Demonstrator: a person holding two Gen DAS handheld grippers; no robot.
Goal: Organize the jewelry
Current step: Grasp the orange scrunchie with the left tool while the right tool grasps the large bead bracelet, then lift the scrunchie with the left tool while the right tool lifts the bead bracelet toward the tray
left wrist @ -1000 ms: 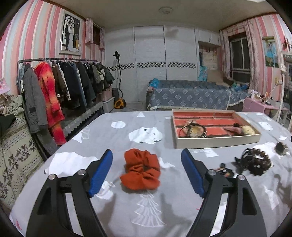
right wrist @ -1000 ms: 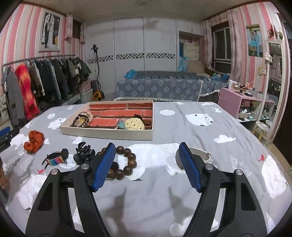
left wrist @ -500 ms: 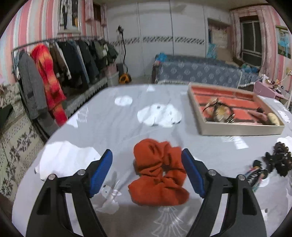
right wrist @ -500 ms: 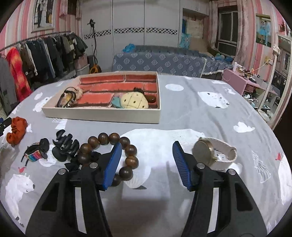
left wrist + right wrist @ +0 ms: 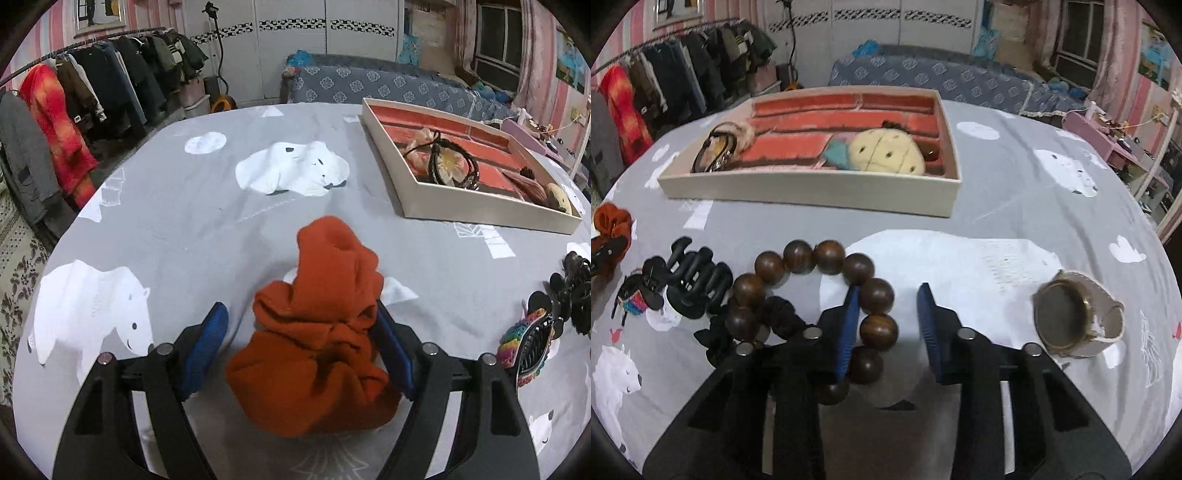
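An orange scrunchie point(image 5: 325, 332) lies on the grey bear-print cloth between the fingers of my left gripper point(image 5: 299, 310). That gripper is open: its right pad point(image 5: 391, 350) touches the fabric and the left pad point(image 5: 203, 343) stands clear of it. In the right wrist view, my right gripper point(image 5: 889, 291) straddles the right side of a brown wooden bead bracelet point(image 5: 798, 256). Its jaws are closing, with the left finger inside the ring against the beads and the right pad point(image 5: 929, 325) still apart from them. The beige tray point(image 5: 812, 188) with red lining lies beyond.
The tray point(image 5: 480, 206) holds black cord bracelets point(image 5: 450, 162) and a yellow plush piece point(image 5: 882, 151). On the cloth lie a black claw clip point(image 5: 690, 284), a rainbow clip point(image 5: 524, 347), a black scrunchie point(image 5: 775, 317) and a beige watch point(image 5: 1075, 317). A clothes rack stands left.
Both grippers have dropped and tilted toward the table. The left now straddles the orange scrunchie. The right jaws have narrowed around the bead bracelet's right side.
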